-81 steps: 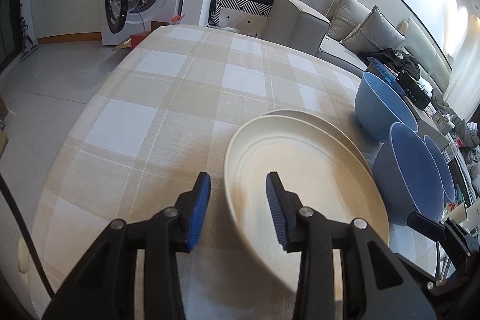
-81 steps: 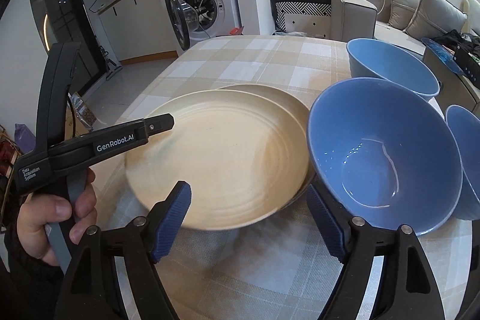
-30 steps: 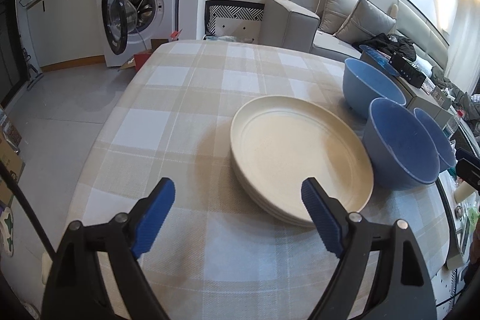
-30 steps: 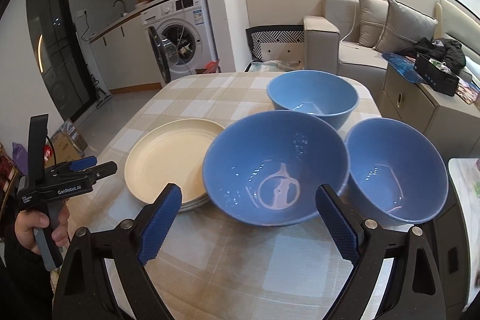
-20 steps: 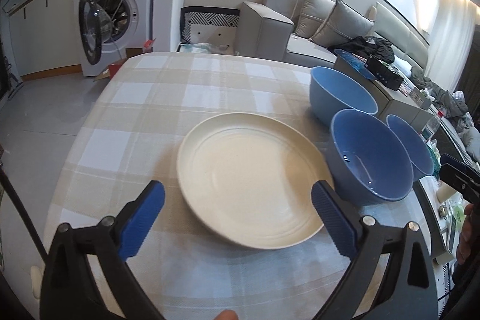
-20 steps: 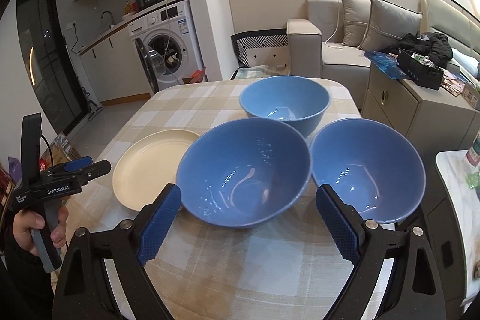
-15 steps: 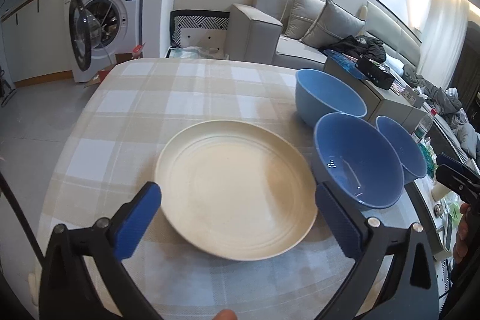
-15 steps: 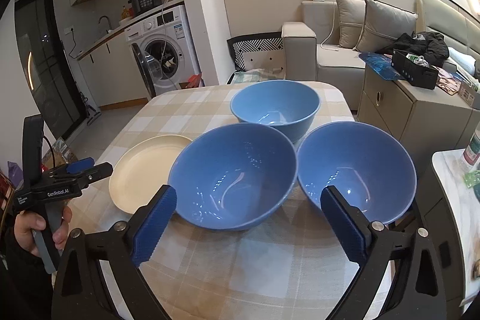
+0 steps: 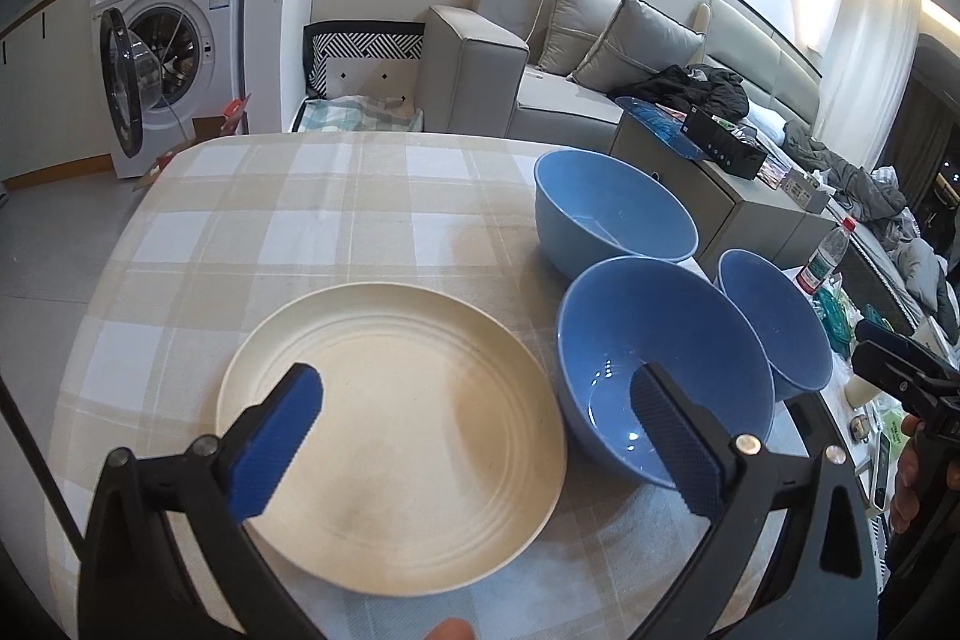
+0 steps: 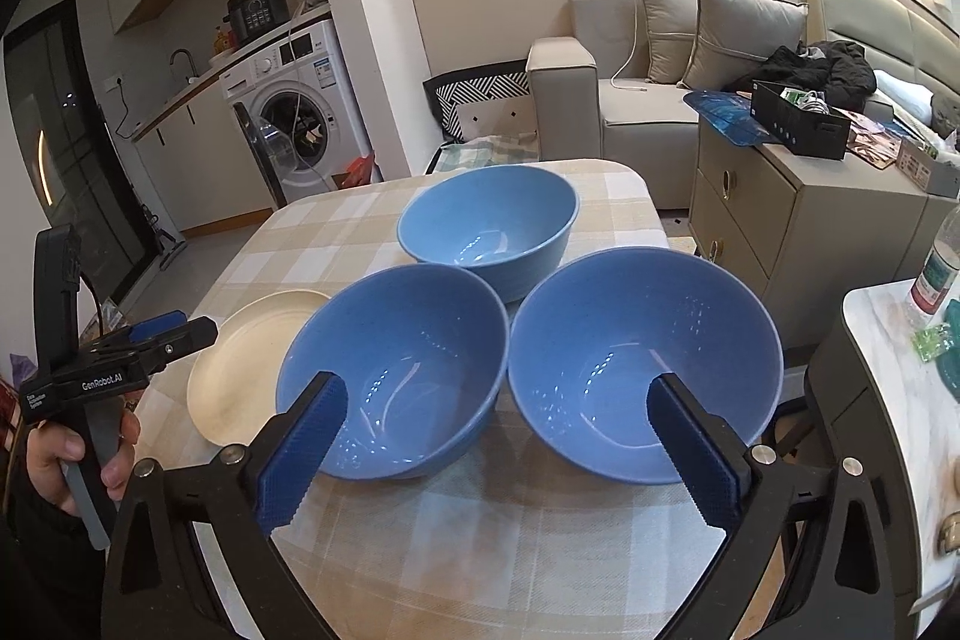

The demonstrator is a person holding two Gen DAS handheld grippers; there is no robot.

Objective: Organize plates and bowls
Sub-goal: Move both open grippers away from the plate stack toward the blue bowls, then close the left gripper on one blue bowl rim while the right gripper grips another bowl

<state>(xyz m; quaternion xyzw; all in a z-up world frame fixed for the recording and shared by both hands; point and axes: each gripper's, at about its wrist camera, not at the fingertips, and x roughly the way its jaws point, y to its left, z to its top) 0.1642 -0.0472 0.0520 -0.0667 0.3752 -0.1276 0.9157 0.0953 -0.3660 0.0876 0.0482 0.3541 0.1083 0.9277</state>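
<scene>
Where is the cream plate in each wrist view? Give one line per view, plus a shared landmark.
Left wrist view: the cream plate fills the lower centre, on the checked tablecloth, left of the nearest blue bowl.
Right wrist view: the cream plate lies at lower left, partly hidden behind that same blue bowl.
Shared landmark: the washing machine with its door open, beyond the table's far left.

plate and three bowls on the checked table

the left gripper (image 9: pixel 474 439) hangs wide and empty above a cream plate (image 9: pixel 390 436). three blue bowls (image 9: pixel 663 364) cluster beside the plate on the table (image 9: pixel 300 220). the right gripper (image 9: pixel 900 370) shows at the edge.
</scene>
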